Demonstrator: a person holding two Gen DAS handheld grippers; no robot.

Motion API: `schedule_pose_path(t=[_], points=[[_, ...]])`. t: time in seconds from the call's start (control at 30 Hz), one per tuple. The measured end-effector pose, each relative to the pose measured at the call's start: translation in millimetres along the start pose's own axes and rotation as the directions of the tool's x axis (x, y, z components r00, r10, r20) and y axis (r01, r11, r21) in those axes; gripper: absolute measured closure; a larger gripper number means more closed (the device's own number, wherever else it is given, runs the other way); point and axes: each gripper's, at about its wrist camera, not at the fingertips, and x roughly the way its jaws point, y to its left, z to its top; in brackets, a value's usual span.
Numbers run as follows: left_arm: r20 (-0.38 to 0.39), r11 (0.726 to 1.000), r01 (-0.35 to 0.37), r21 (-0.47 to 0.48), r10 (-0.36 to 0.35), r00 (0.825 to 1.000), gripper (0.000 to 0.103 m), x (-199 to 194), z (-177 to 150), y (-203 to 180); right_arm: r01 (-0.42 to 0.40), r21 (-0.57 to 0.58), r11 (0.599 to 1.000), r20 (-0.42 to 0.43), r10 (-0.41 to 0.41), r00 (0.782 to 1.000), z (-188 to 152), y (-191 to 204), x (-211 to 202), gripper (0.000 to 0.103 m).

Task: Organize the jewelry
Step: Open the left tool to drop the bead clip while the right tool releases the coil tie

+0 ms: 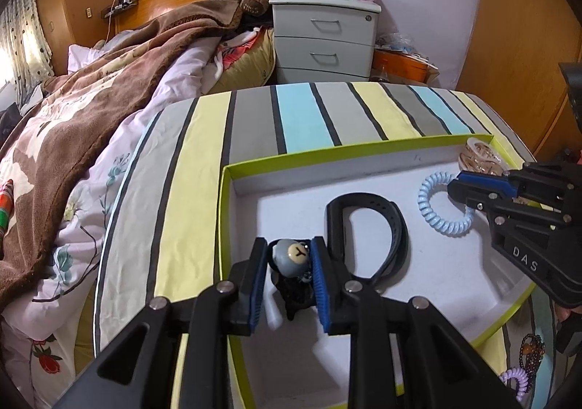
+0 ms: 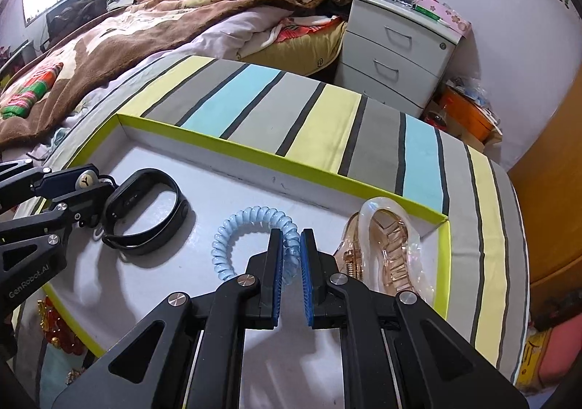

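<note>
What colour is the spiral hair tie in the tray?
Light blue; the spiral hair tie shows best in the right wrist view.

My right gripper [image 2: 291, 260] is closed on the light blue spiral hair tie [image 2: 251, 227]; my two blue pads [image 2: 276, 274] pinch its right side. The hair tie lies on the white floor of a shallow tray [image 2: 254, 154] with a lime-green rim. To the left of the hair tie lies a black fitness band [image 2: 145, 212]. My left gripper [image 2: 91, 183] is just beside this band, at its left end, and a small grey and cream piece shows between its tips. To the right of the hair tie lies a clear pinkish hair claw clip [image 2: 385, 249], near the tray's right corner. The tray stands on a striped cloth [image 2: 327, 111].
</note>
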Motion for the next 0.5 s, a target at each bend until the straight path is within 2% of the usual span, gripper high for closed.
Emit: schedule_pose_path(t=[0.27,0.43,0.5], points=[[-0.007,1.000,0.020,-0.007,-0.020,1.000,0.064,0.3,-0.2,-0.2,0.001,-0.011,1.000,0.009,-0.001,1.000,1.2,2.0,0.4,0.092],[0.007,0.999,0.039,-0.001,-0.039,0.999,0.050,-5.4,0.4,-3.3,-0.021,0.010,1.000,0.014,0.021,1.000,0.6,-0.4,-2.9,0.088],[0.014,1.000,0.023,-0.003,-0.023,1.000,0.039,-7.8,0.5,-3.4,-0.014,0.011,1.000,0.019,0.014,1.000,-0.3,-0.5,-5.2,0.086]])
